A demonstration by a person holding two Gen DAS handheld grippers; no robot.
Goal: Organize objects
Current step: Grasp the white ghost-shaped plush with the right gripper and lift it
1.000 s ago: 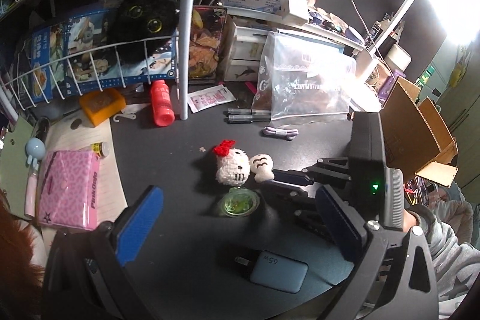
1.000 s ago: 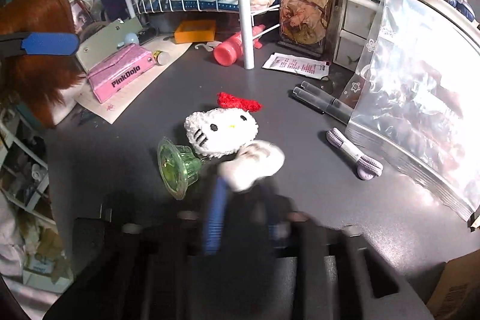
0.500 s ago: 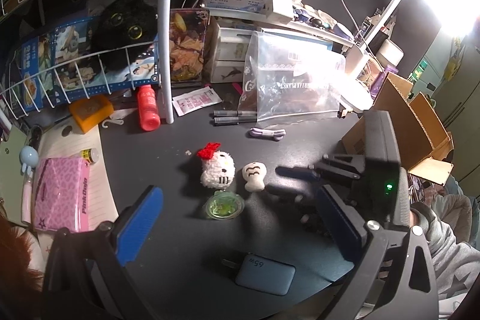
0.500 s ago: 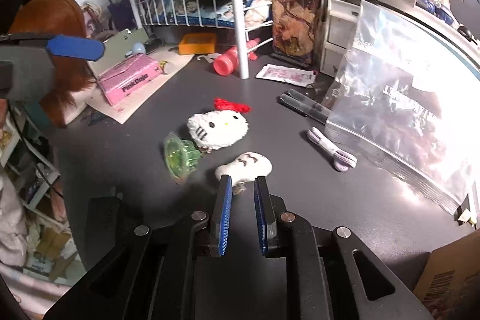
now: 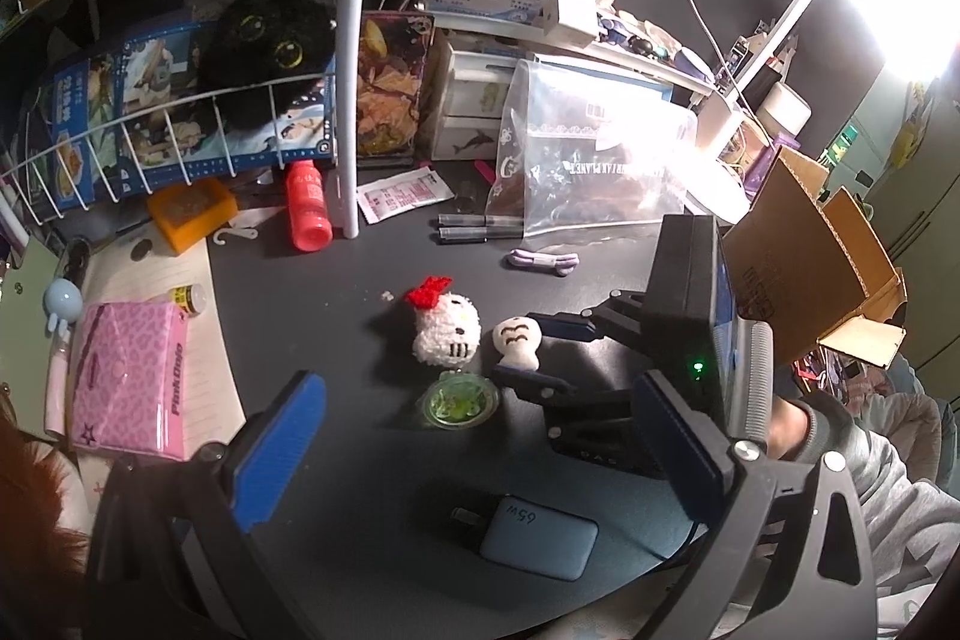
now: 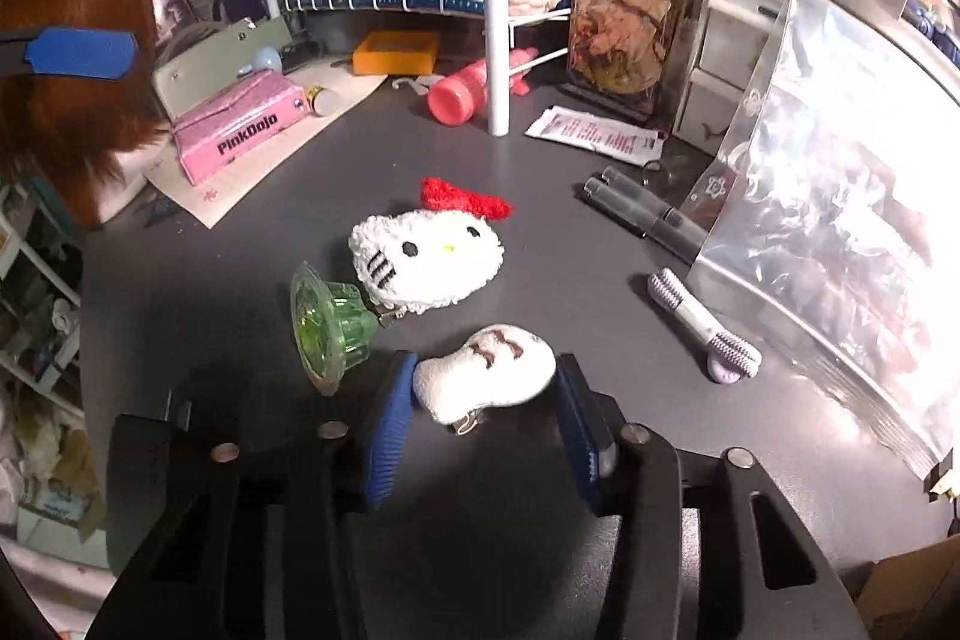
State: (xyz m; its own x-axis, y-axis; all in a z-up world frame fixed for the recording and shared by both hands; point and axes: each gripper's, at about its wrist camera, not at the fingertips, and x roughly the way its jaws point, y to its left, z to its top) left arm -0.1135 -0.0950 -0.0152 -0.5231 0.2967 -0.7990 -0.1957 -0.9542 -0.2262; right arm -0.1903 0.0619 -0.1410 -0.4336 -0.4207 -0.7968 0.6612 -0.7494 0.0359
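1. The small white plush (image 6: 486, 375) lies on its side on the dark desk (image 6: 540, 568), long axis running roughly crosswise between the two blue pads of the right hand-held gripper (image 6: 483, 415); its rounded head end points toward the right pad, its narrower end toward the left pad.
2. That gripper's fingers stand apart on either side of the plush; the left pad looks close against it, but whether either pad touches cannot be told.
3. The plush is fuzzy white with two dark stitched marks like closed eyes, and a small metal clip shows under its lower edge.
4. Just beyond it lies a white cat-face plush (image 6: 427, 257) with a red bow, and beside that a green transparent cup (image 6: 327, 325) tipped on its side.
5. The left hand-held gripper (image 5: 480, 451) hangs above the desk with its blue pads wide apart, nothing between them.
6. Readable writing: "PinkDojo" on the pink box (image 6: 240, 133); "65W", seen upside down, on the blue charger (image 5: 537, 538).
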